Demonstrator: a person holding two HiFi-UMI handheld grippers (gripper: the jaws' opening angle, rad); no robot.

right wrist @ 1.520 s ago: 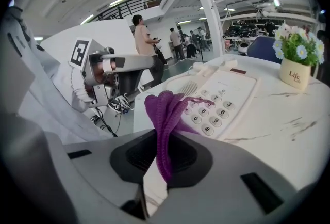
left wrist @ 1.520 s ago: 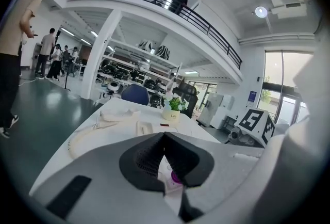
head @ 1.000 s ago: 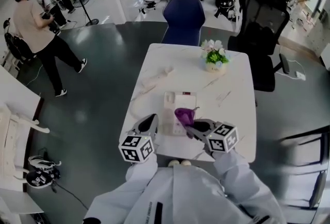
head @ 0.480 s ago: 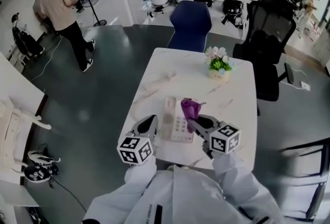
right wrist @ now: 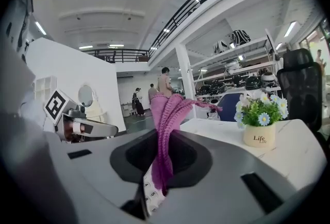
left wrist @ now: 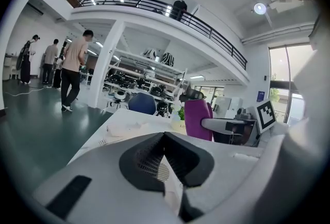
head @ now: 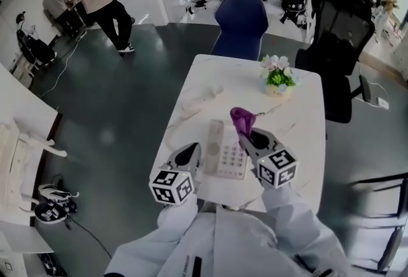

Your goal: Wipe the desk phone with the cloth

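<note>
Right now the desk phone sits flat on the white table, in the gap between my two sets of fingers. Its long axis runs away from me, the handset along the side nearer the left fingers and the keypad on the side nearer the right ones. In the right gripper view a strip of numbered keys shows directly beneath the jaws, so the phone lies under the right fingers and a touch to their left.

The cloth, purple and knitted, is pinched in the right gripper, whose jaws are closed tight on it. It stands up as a bunched tuft beyond the fingertips rather than hanging down onto the keys. That gripper is the nearer one and already has the wiping tool, so I judge the next move needs a tip forward and down to bring the tuft onto the keypad.

The left gripper rests just beside the handset edge. Its jaws meet at the tips with nothing between them.

I cannot tell whether the cloth touches the phone at all. The phone's near end is cut off behind both grippers. A small flower pot stands well beyond the right fingers.
</note>
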